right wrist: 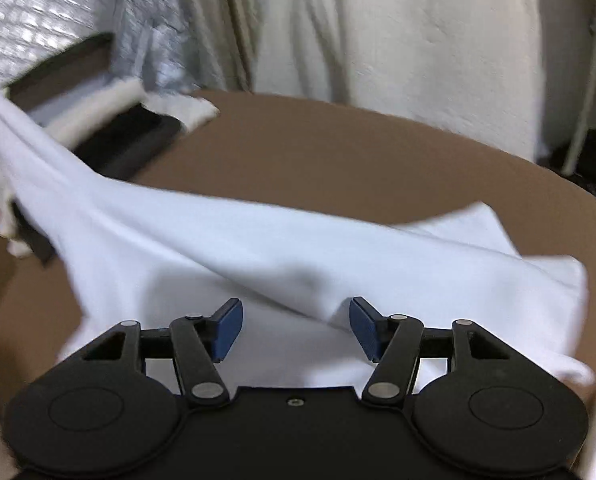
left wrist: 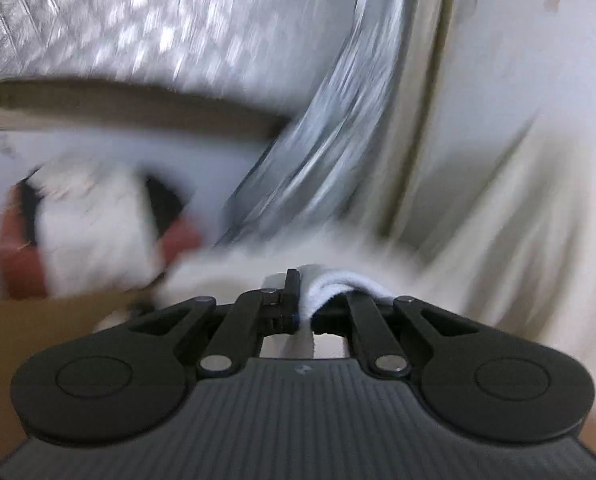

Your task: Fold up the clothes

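The left gripper (left wrist: 302, 300) was clamped on a bunched fold of the white garment (left wrist: 338, 286), the cloth squeezed between its closed fingers and spilling over the right finger. The left wrist view was heavily motion-blurred; a silver quilted sheet (left wrist: 137, 20) filled the far left and a pale curtain (left wrist: 518, 160) the right. The right gripper (right wrist: 295, 330) had its fingers apart, blue pads (right wrist: 230, 330) facing each other, gripping nothing and positioned over the near edge of the white garment (right wrist: 257, 248). The garment lay spread across the brown table (right wrist: 338, 152), its left end lifted off the surface toward the far left and its right end flat on the table. A dark box (right wrist: 129, 140) stood at the far left behind the raised cloth
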A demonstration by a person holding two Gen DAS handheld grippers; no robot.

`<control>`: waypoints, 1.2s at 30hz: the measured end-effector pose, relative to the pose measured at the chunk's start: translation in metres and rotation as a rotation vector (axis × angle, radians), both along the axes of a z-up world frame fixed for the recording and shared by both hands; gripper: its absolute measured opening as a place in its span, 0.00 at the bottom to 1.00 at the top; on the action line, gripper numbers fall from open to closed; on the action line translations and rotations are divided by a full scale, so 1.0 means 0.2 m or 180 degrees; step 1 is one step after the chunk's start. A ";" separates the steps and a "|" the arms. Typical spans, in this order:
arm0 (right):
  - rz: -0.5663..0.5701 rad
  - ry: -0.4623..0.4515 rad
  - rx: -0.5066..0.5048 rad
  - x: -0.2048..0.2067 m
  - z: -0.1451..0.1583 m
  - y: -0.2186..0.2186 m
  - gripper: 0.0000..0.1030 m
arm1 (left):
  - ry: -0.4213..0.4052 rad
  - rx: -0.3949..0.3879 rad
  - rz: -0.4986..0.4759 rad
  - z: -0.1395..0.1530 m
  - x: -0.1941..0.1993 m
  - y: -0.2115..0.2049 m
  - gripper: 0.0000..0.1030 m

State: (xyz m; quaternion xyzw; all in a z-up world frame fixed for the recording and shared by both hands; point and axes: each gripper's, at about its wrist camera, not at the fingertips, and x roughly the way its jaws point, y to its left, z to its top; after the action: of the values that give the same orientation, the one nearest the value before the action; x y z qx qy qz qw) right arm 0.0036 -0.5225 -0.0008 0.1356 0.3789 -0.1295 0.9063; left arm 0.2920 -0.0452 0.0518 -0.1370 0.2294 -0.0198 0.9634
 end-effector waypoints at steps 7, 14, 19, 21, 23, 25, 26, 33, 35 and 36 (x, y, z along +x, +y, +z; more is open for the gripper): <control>-0.0447 0.0152 0.0057 -0.15 -0.05 -0.15 0.63 | 0.0725 -0.0421 0.0121 -0.17 0.10 0.09 0.23; -0.1389 -0.0472 0.1285 -0.33 -0.09 -0.43 0.65 | -0.0138 -0.0406 -0.0122 0.06 -0.14 -0.04 0.47; -0.1644 -0.0990 0.1927 -0.45 -0.11 -0.57 0.64 | -0.0462 -0.0295 -0.0213 0.22 -0.22 -0.06 0.50; -0.1718 -0.0781 0.1480 -0.46 -0.08 -0.58 0.64 | -0.0324 -0.0316 -0.0489 0.20 -0.18 -0.09 0.50; -0.1819 -0.0609 0.1424 -0.47 -0.10 -0.62 0.64 | -0.0144 -0.0395 -0.0844 0.16 -0.16 -0.16 0.50; -0.1963 -0.0573 0.1550 -0.50 -0.17 -0.66 0.64 | 0.0027 -0.0413 -0.1200 0.10 -0.14 -0.30 0.50; -0.2048 -0.0580 0.1663 -0.50 -0.20 -0.68 0.66 | 0.0141 -0.0424 -0.1412 0.07 -0.14 -0.40 0.50; -0.2608 -0.0686 0.2484 -0.58 -0.37 -0.74 0.78 | 0.1136 -0.0199 -0.3527 -0.08 -0.23 -1.30 0.50; -0.2756 -0.0768 0.2628 -0.63 -0.38 -0.73 0.78 | 0.0977 0.0397 -0.3719 -0.07 -0.29 -1.59 0.49; -0.2863 -0.0837 0.2744 -0.66 -0.41 -0.71 0.78 | 0.0810 0.0769 -0.3803 -0.08 -0.33 -1.73 0.48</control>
State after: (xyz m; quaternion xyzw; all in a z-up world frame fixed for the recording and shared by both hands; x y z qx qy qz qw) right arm -0.1277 -0.6643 -0.0819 0.6488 0.1885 -0.3156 0.6662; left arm 0.2255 -0.3907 0.0367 0.1237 0.3801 -0.5128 0.7598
